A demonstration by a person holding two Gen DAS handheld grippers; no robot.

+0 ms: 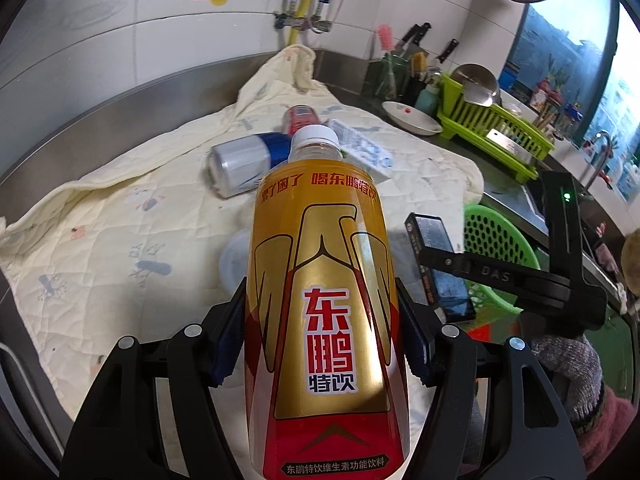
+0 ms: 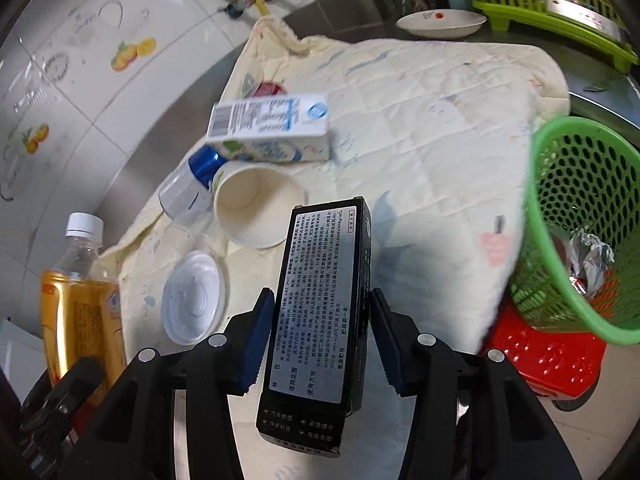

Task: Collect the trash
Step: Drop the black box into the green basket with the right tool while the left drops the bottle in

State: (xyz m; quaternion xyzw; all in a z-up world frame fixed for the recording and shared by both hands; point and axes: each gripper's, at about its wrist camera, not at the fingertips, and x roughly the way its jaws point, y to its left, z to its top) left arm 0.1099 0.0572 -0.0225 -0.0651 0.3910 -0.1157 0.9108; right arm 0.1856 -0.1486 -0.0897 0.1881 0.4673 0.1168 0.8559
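Carton (image 2: 276, 130) behind cup (image 2: 258, 208); basket (image 2: 576, 216) right.

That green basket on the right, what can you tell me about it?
The green basket looks like plastic, with a smooth round rim and walls pierced by rows of small holes. It is tilted, its mouth open toward the quilt, whose edge it stands beside. It seems to rest on a red perforated crate. Inside lies crumpled silver foil. Neither hand-held gripper touches it.

We see each black plastic gripper, left (image 1: 322, 344) and right (image 2: 318, 344), carrying blue ribbed pads (image 1: 228, 344) inside the jaws and silver round screws (image 1: 127, 343) behind them.
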